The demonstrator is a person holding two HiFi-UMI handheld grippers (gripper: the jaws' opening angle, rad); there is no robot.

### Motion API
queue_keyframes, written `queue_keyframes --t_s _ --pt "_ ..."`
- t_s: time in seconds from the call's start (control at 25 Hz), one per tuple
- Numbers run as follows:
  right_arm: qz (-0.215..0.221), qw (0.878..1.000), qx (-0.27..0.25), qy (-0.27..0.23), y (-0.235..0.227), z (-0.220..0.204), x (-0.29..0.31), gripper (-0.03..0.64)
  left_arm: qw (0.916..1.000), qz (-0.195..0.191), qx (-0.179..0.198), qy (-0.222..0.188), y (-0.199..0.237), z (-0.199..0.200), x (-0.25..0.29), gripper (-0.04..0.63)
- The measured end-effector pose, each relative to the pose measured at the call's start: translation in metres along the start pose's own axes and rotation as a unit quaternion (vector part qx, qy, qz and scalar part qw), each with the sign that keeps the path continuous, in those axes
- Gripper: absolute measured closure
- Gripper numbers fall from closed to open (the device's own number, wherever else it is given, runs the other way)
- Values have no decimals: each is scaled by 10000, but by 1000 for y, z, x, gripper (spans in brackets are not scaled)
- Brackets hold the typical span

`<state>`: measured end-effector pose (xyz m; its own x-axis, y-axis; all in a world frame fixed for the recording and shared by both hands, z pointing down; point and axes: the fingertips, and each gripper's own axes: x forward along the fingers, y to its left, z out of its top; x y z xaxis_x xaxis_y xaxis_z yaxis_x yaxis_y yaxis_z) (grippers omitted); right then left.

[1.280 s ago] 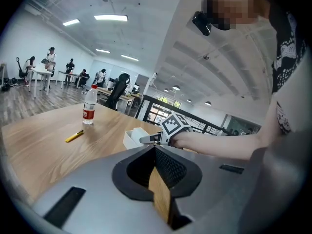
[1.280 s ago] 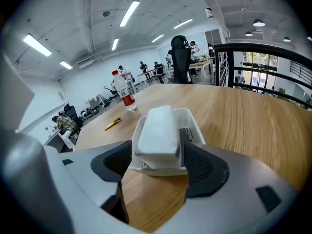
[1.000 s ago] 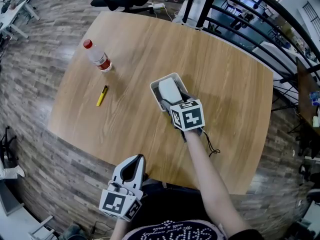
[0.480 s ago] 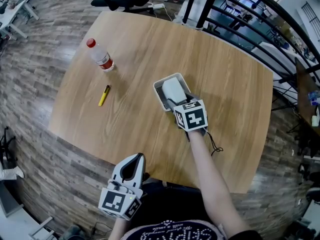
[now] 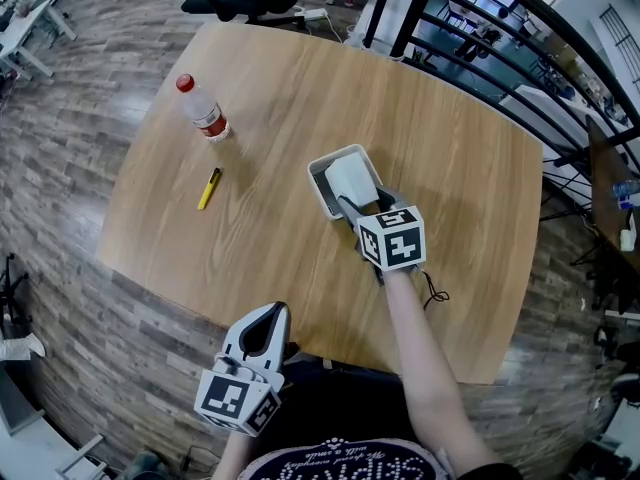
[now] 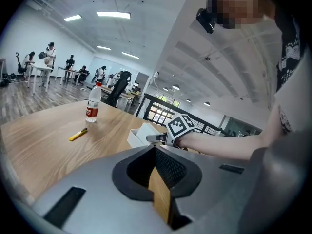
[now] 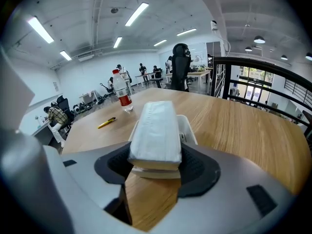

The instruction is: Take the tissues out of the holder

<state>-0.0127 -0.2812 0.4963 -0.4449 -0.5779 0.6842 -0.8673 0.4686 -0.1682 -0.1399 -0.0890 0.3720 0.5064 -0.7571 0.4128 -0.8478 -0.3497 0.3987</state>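
A white tissue pack (image 5: 352,180) stands in the white holder (image 5: 322,182) at the middle of the table. My right gripper (image 5: 362,206) reaches in from the near side. Its jaws have just been closing and their pads now press the pack's (image 7: 156,130) two sides. In the right gripper view (image 7: 156,165) the pack's near end sits raised above the holder's rim (image 7: 188,126). My left gripper (image 5: 272,316) hangs off the table's near edge, empty, its tips (image 6: 155,147) together.
A water bottle (image 5: 203,110) with a red cap stands at the far left of the wooden table (image 5: 450,168). A yellow marker (image 5: 206,189) lies nearer, left of the holder. A black railing (image 5: 480,28) runs behind the table's far right.
My right gripper has drawn back slightly toward me, its jaws narrowing onto the tissue pack. The left gripper has stayed where it was.
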Motion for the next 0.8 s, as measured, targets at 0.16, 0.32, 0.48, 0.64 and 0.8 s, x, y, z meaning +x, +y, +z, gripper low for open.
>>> queue_keyframes --t_s 0.16,0.32,0.48,0.64,0.8 --pt "29 10000 -41 -85 1 -6 -1 353 9998 3 -138 121 0 -9 -3 590" --pt "46 9999 9 -157 0 -6 0 352 9993 43 -310 180 4 -13 -5 591" --pt "-32 9997 11 -226 -1 -1 -5 352 9995 47 -283 138 6 -10 -7 590" --pt "-99 9996 33 -248 -2 3 -8 353 9995 123 -300 44 10 -6 -9 590" --pt "-120 9993 49 -337 0 7 -13 353 9994 127 -326 1 11 -5 -12 589"
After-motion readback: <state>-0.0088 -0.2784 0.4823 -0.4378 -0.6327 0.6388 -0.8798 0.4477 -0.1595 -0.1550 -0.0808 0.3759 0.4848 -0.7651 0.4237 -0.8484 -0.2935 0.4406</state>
